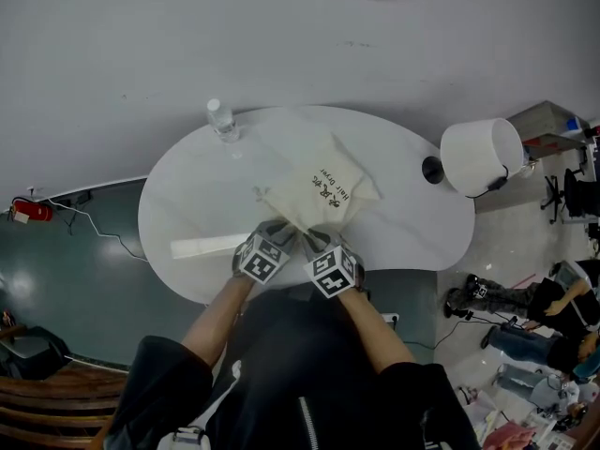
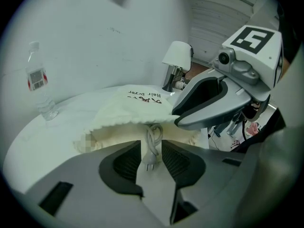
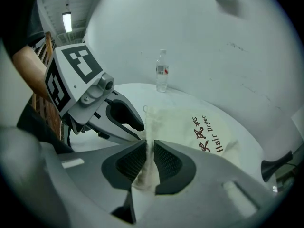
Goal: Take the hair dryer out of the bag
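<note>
A cream cloth bag [image 1: 314, 190] printed "Hair Dryer" lies on the white round table [image 1: 187, 195], its mouth facing me. The dryer itself is hidden inside. A white power cord [image 2: 152, 139] with its plug hangs out of the bag's mouth [image 2: 137, 122]. My left gripper [image 2: 152, 151] is open, and the cord lies loose between its jaws. My right gripper [image 3: 149, 158] is shut on the bag's cloth edge [image 3: 148, 127] at the mouth. In the head view both grippers, left [image 1: 277, 227] and right [image 1: 315, 234], sit side by side at the bag's near end.
A clear water bottle [image 1: 223, 120] stands at the table's far side. A white strip [image 1: 208, 246] lies on the table to the left of my grippers. A white lamp [image 1: 481, 156] stands off the table's right edge. Clutter and cables cover the floor at the right.
</note>
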Demonstrator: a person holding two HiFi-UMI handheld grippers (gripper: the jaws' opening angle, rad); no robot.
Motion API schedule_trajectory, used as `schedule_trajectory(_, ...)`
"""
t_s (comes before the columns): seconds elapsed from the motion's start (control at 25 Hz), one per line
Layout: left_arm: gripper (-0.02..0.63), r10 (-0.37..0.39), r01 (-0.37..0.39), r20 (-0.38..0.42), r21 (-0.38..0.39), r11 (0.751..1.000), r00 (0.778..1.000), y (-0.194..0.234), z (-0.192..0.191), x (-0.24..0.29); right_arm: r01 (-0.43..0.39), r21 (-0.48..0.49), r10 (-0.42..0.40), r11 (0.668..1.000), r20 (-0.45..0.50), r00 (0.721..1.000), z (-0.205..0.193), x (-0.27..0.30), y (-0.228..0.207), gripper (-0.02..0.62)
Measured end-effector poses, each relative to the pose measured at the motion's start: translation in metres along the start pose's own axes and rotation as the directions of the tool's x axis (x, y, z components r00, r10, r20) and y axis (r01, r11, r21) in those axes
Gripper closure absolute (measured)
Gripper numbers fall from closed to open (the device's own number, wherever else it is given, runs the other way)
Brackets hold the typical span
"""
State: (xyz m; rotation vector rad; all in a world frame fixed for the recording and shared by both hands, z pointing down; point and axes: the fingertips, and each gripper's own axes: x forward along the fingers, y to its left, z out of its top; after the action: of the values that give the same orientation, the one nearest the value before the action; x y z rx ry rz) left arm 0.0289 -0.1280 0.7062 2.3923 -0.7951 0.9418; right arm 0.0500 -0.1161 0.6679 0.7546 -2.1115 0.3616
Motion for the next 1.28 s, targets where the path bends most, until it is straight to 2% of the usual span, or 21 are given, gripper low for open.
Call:
schedule_trajectory(0.08, 0.48, -0.001, 0.001, -0.005, 0.018, 1.0, 1.0, -0.002, 0.003, 0.003, -0.005, 0.011, 0.005, 1.0, 0.012, 1.0, 0.002, -0.004, -0.002, 0.558)
schedule_trajectory(0.36, 0.476, 0.006, -0.003, -0.047, 0.061, 0.998, 0.999, -0.005, 0.002, 0.023, -0.04, 0.071, 0.035, 0.997, 0.077, 0.996, 0.009, -0.014, -0.007, 0.561)
schedule_trajectory(0.6, 0.476, 0.012, -0.005, -0.082, 0.075, 0.997, 0.997, -0.006, 0.001, 0.036, -0.046, 0.109, 0.036, 0.993, 0.088, 0.995, 0.009, -0.022, -0.01, 0.561)
schedule_trajectory(0.88, 0.477, 0.036, -0.029, -0.107, 0.066, 0.997, 0.994, -0.001, -0.005, 0.05, -0.054, 0.125, 0.04, 0.991, 0.111, 0.993, 0.007, -0.024, -0.013, 0.561)
schedule_trajectory(1.04, 0.517, 0.038, -0.032, -0.108, 0.06, 0.998, 0.993, -0.002, -0.004, 0.05, -0.054, 0.13, 0.039, 0.99, 0.115, 0.993, 0.008, -0.026, -0.013, 0.561)
schedule_trajectory(1.28, 0.531, 0.046, -0.042, -0.103, 0.04, 0.998, 0.994, -0.001, -0.002, 0.047, -0.053, 0.13, 0.038, 0.99, 0.117, 0.992, 0.007, -0.027, -0.012, 0.561)
